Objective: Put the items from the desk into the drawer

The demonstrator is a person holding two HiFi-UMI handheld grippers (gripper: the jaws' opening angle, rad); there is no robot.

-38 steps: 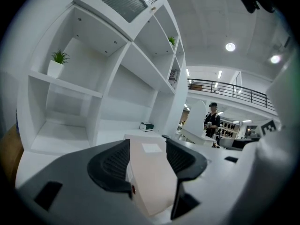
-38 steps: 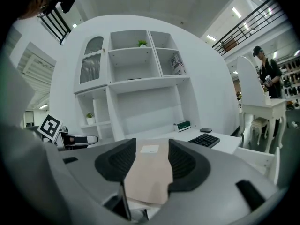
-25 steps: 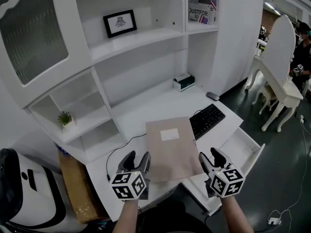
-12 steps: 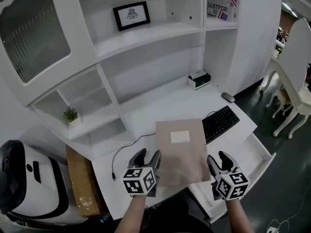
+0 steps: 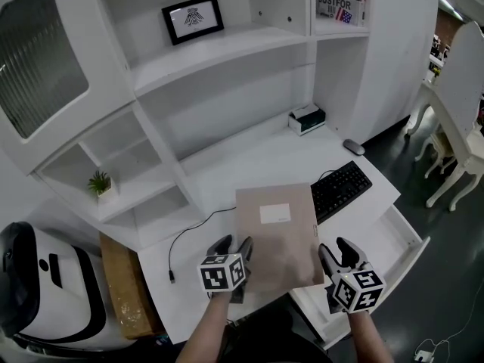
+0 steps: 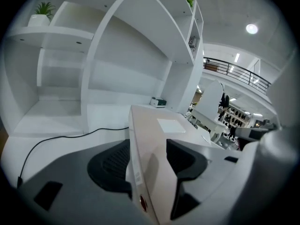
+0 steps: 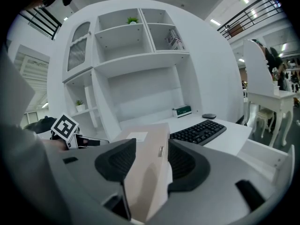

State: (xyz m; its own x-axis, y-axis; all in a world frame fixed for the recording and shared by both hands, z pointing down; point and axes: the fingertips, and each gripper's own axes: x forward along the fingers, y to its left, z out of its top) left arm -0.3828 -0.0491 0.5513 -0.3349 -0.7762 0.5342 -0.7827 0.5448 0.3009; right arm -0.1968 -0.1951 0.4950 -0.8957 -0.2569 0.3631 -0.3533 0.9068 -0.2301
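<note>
Grips the near left edge of the beige folder [image 5: 276, 237] with the left gripper [image 5: 234, 246], jaws closed on its two faces. Grips the near right edge with the right gripper [image 5: 336, 249], jaws likewise pressed on it (set fairly wide, the folder looking thick there). Holds the folder between both grippers, reaching away from them over the desk [image 5: 249, 157]. Shows a keyboard [image 5: 342, 190] just beyond the right gripper, an open drawer [image 5: 393, 237] to that gripper's right, and a black cable [image 5: 185, 233] beyond the left gripper.
</note>
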